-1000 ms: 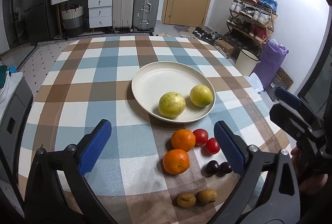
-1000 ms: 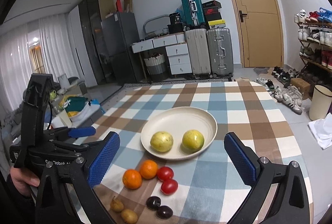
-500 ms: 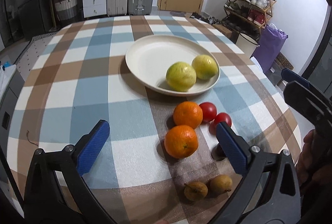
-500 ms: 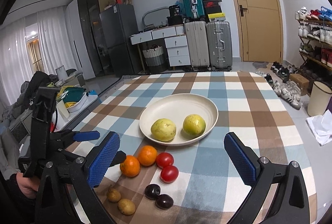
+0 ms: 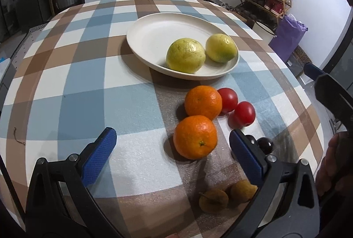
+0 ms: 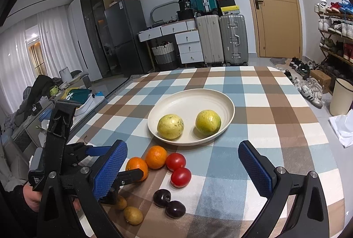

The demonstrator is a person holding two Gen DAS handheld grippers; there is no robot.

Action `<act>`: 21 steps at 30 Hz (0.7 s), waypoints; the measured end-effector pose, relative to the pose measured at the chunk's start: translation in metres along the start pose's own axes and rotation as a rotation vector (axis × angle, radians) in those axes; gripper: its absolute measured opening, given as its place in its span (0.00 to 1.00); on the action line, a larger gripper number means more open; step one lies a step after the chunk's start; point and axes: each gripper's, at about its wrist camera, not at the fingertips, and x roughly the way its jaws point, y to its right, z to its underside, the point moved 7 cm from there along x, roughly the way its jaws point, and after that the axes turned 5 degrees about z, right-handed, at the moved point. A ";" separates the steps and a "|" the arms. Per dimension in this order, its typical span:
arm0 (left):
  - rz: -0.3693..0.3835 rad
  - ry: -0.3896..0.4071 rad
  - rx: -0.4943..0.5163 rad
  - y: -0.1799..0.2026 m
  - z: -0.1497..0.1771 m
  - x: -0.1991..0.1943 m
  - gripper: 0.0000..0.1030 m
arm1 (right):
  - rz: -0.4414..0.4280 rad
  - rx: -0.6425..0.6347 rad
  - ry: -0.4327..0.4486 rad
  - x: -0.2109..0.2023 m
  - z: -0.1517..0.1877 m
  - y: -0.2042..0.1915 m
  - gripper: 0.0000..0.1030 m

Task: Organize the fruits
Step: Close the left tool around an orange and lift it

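- Both pairs of jaws stand spread wide with nothing between them — the left gripper (image 5: 172,147) low over the near edge of the desk (image 5: 66,75), the right gripper (image 6: 183,163) higher and farther back.
- The near orange (image 5: 195,137) lies just ahead of the left jaws, a little right of their midline, touching the far orange (image 5: 203,102).
- Two tomatoes (image 5: 236,105) sit just to the right of the oranges; two dark plums (image 6: 168,202) and two small brown fruits (image 6: 128,209) lie nearer the edge.
- The plate (image 5: 154,33) near the desk's middle holds two yellow-green fruits (image 5: 198,52) at its near rim.
- The left gripper is clearly nearer to the near orange — likely its target. The fruit is round, so no axis matters, but the right-hand jaw must slip between the orange and the plums.
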 end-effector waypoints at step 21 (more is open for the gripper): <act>0.155 -0.047 -0.007 0.006 0.001 0.009 0.37 | -0.008 0.007 -0.028 0.007 0.006 0.002 0.99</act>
